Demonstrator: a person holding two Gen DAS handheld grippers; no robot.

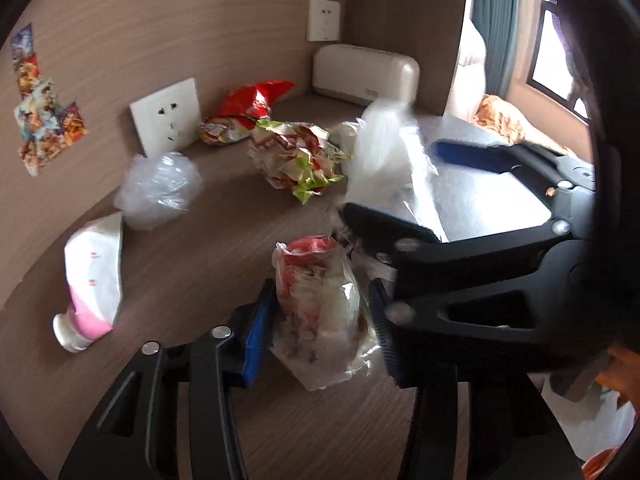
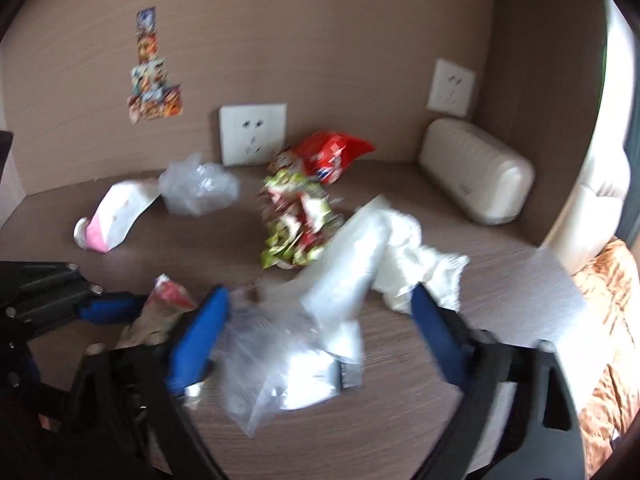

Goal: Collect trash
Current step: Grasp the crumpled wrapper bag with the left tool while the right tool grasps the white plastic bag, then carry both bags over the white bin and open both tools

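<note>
On the wooden desk [image 1: 208, 252] my left gripper [image 1: 320, 332] is shut on a clear wrapper [image 1: 320, 304] with red and white scraps inside; both blue pads press its sides. My right gripper [image 2: 316, 340] is open around a blurred clear plastic bag [image 2: 304, 332]. Its left pad touches the bag; its right pad stands apart, beside crumpled white paper [image 2: 416, 264]. Farther back lie a green-and-red crumpled wrapper [image 1: 298, 156], a red snack bag [image 1: 248, 108], a ball of clear plastic [image 1: 160, 188] and a white-and-pink pouch [image 1: 92, 280].
A beige box [image 2: 476, 172] sits in the back right corner. Wall sockets [image 2: 252, 134] and stickers [image 2: 154, 72] are on the brown wall behind the desk. A bed with an orange blanket [image 2: 608, 292] lies past the desk's right edge.
</note>
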